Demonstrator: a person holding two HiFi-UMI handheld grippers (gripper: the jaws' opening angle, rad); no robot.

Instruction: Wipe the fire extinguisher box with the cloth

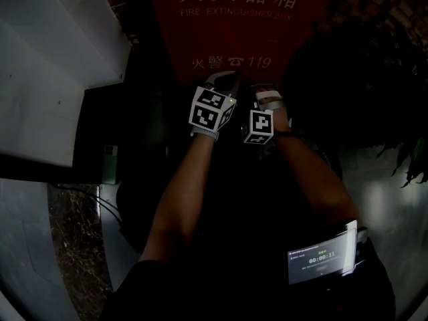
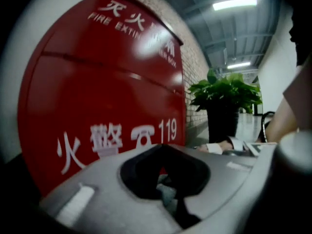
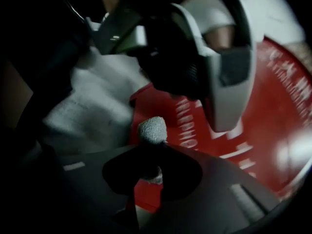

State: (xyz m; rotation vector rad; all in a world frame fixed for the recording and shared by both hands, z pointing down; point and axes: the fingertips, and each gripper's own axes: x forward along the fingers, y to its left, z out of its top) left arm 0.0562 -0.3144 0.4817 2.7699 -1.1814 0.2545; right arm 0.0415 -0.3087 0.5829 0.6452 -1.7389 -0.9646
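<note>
The red fire extinguisher box [image 1: 234, 19] with white lettering stands straight ahead and fills the left gripper view [image 2: 107, 96]. My left gripper [image 1: 227, 80] is held up against its front below the "119" line; its jaws [image 2: 164, 150] are shut, with a grey scrap of cloth [image 2: 165, 189] showing in the gap. My right gripper [image 1: 267, 97] is just to its right, also at the box face [image 3: 273, 126]. It [image 3: 152, 147] is shut on the cloth, and a grey nub [image 3: 152, 129] sticks up between the jaws. More pale cloth [image 3: 92, 106] hangs at left beneath the left gripper [image 3: 219, 77].
A potted plant [image 2: 224, 94] stands right of the box, its dark leaves [image 1: 381, 79] close to my right arm. A white wall panel [image 1: 47, 79] lies to the left, a brick wall [image 2: 195, 57] behind. A small timer screen [image 1: 321, 259] sits on the right forearm.
</note>
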